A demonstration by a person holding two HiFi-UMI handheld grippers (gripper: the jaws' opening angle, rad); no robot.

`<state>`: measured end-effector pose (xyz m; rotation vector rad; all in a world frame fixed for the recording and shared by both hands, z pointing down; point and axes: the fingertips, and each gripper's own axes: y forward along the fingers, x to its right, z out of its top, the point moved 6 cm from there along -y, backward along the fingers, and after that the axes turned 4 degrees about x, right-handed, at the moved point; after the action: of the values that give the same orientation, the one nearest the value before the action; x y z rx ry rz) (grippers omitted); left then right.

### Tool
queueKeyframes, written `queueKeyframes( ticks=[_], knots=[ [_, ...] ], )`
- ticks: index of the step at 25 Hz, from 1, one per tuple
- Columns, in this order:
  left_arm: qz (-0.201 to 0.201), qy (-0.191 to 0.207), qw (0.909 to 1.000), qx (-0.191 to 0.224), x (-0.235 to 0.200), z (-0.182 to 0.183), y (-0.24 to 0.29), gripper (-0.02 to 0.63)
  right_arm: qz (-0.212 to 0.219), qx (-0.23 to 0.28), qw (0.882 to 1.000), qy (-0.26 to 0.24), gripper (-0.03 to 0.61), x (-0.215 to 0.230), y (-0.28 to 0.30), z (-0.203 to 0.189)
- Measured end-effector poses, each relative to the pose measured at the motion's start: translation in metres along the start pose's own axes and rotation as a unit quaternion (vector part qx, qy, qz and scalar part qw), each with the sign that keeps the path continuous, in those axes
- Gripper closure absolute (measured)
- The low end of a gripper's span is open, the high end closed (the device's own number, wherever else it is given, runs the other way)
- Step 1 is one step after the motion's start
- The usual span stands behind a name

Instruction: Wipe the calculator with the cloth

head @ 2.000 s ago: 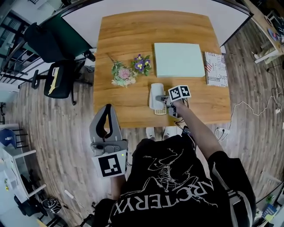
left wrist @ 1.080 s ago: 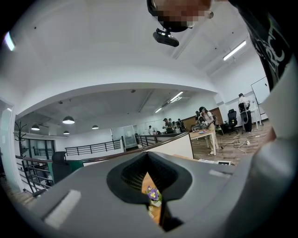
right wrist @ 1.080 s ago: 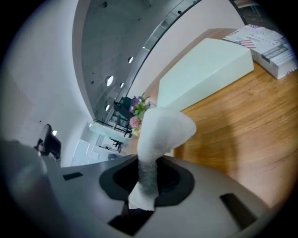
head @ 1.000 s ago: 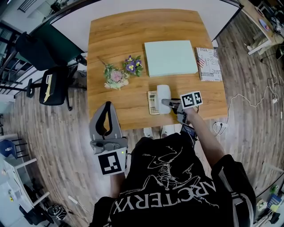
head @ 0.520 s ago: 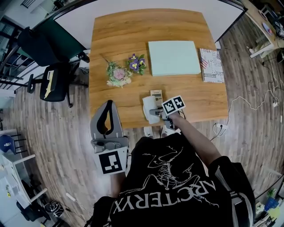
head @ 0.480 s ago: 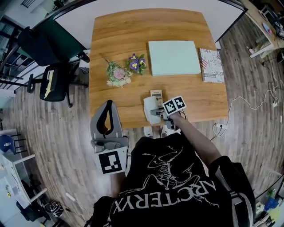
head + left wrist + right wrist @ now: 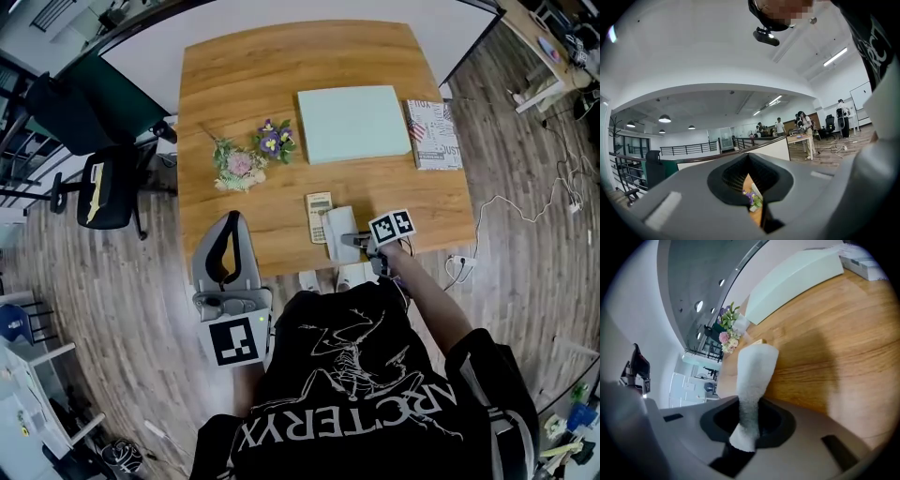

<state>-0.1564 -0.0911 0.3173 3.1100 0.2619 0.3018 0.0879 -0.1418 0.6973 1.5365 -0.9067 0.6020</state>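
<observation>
The calculator (image 7: 319,216) lies near the counter's (image 7: 246,89) near edge, with the cloth (image 7: 339,225) just right of it, in my right hand-held gripper (image 7: 351,241). Farther off lie flowers (image 7: 246,157) at left, a pad (image 7: 354,123) in the middle, and a book (image 7: 432,134) at right.

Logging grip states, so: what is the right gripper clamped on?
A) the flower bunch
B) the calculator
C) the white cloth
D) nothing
C: its own view shows the right gripper with jaws closed on the white cloth, which sticks out over the wooden table.
</observation>
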Motion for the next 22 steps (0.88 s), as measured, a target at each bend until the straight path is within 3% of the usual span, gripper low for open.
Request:
queueKeyframes(
  ticks=[9,11,13,15,17,22],
  knots=[
    [-0.010,0.000,0.9999,0.004,0.005,0.002,0.004,0.604,-0.024,0.026,0.999,0.021,0.488,0.027,-0.045,-0.009],
    [-0.009,0.001,1.0000,0.002,0.004,0.002,0.003,0.604,-0.034,0.033,0.999,-0.014,0.488,0.020,-0.060,-0.007],
    [-0.005,0.004,1.0000,-0.001,0.001,0.001,0.001,0.604,-0.050,0.048,0.994,-0.083,0.488,0.000,-0.079,0.003],
    [-0.002,0.004,1.0000,0.000,-0.003,-0.001,0.001,0.604,-0.067,0.073,0.981,-0.166,0.488,-0.031,-0.103,0.020],
    [-0.001,0.004,0.9999,0.012,-0.006,-0.001,0.001,0.604,-0.076,0.106,0.961,-0.246,0.488,-0.066,-0.126,0.039],
    [-0.007,0.002,0.9994,0.032,-0.005,0.004,0.004,0.604,-0.097,0.210,0.894,-0.383,0.486,-0.145,-0.173,0.078]
  ],
)
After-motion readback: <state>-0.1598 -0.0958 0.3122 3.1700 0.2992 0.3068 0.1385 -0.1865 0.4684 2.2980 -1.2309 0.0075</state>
